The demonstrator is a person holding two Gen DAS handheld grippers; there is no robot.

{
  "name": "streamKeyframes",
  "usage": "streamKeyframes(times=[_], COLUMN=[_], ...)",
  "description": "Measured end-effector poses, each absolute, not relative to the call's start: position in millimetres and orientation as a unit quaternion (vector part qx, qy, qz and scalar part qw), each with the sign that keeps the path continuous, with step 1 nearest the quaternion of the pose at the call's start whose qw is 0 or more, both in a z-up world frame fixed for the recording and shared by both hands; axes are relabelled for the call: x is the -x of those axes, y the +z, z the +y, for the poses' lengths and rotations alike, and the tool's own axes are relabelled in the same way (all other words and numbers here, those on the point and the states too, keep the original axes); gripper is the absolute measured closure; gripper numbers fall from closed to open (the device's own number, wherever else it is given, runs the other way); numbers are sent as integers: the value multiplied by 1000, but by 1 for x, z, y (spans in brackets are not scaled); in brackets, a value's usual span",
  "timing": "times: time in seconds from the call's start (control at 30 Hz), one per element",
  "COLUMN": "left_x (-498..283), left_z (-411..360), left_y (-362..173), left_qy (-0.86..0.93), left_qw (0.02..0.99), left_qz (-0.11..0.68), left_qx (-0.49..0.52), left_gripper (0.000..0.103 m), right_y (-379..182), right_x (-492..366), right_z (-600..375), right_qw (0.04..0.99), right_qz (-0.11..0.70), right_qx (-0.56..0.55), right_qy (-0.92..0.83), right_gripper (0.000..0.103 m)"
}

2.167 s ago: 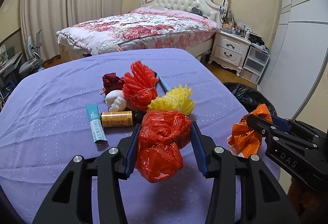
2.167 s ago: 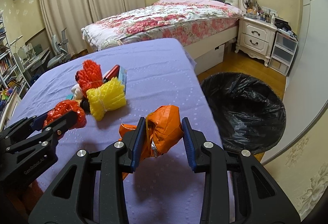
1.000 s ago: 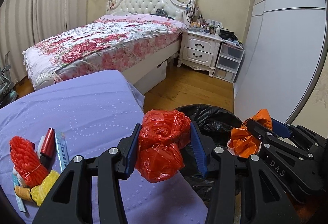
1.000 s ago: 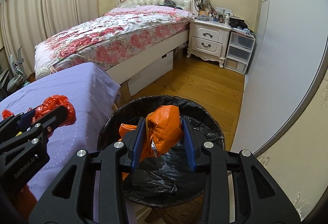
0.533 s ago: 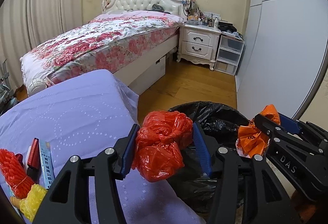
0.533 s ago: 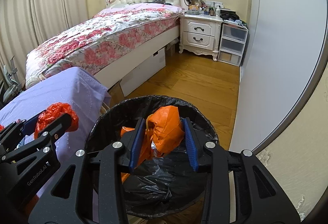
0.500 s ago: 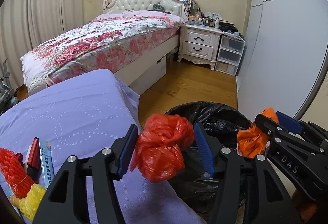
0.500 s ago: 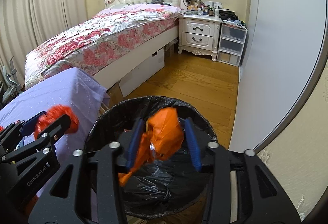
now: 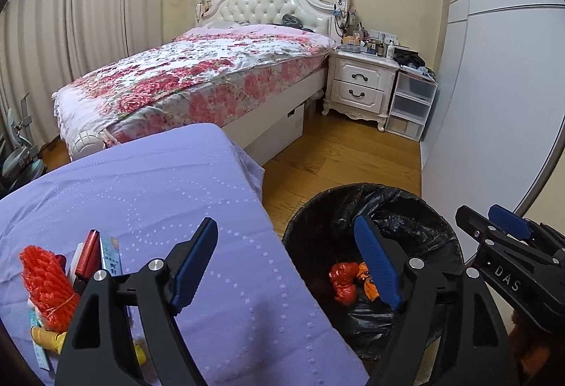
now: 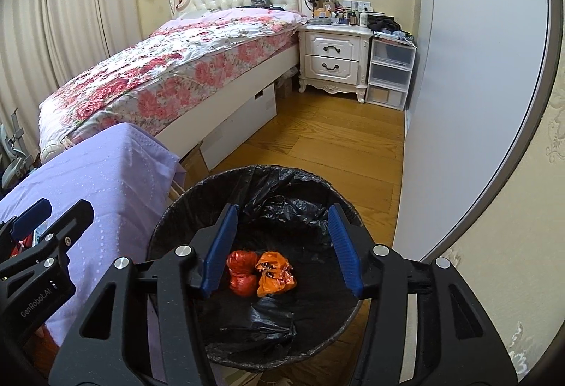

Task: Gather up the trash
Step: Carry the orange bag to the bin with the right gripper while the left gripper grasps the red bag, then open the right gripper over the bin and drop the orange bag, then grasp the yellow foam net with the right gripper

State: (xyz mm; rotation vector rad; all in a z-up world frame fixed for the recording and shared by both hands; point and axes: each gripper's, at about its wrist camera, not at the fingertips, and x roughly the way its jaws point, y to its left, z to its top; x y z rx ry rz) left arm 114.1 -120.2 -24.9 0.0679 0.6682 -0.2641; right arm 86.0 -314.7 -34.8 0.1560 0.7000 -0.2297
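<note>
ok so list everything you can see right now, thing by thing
red bag: 1, red, bottom of bin
orange bag: 1, orange, beside red bag in bin
bin: 1, black liner, on floor by table
table: 1, purple cloth, left of bin
red mesh bundle: 1, red, table's left edge
yellow mesh: 1, yellow, below red mesh
red tube: 1, red, beside mesh
bed: 1, floral cover, behind table
nightstand: 1, white, beside bed
drawer unit: 1, clear plastic, right of nightstand
left gripper: 1, black, blue pads, open, empty
right gripper: 1, black, blue pads, open over bin, empty
</note>
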Motion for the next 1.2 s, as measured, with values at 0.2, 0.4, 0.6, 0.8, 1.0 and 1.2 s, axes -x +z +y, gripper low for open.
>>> streamKeyframes(times=[0.2, 0.4, 0.6, 0.8, 1.0, 1.2], left_x=[-101, -84, -61, -40, -28, -23], left_z=[-94, -55, -14, 29, 70, 105], left_y=[-20, -16, -13, -10, -12, -18], left_qy=[-110, -79, -38, 4, 45, 83], left_qw=[936, 939, 943, 947, 946, 941], left_qz=[332, 334, 330, 322, 322, 329], left_qx=[-21, -11, -12, -11, 1, 17], left_gripper=[26, 26, 26, 26, 26, 25], right_y=[-33, -33, -32, -29, -25, -26], right_x=[-76, -66, -59, -51, -46, -41], right_z=[-293, -260, -223, -181, -143, -107], right_qw=[932, 932, 933, 932, 929, 925], right_qz=[345, 353, 357, 358, 360, 363], right_qx=[-71, -65, -53, -39, -24, -6], right_qy=[-89, -54, -11, 36, 78, 115], right_gripper=[50, 50, 49, 42, 41, 36])
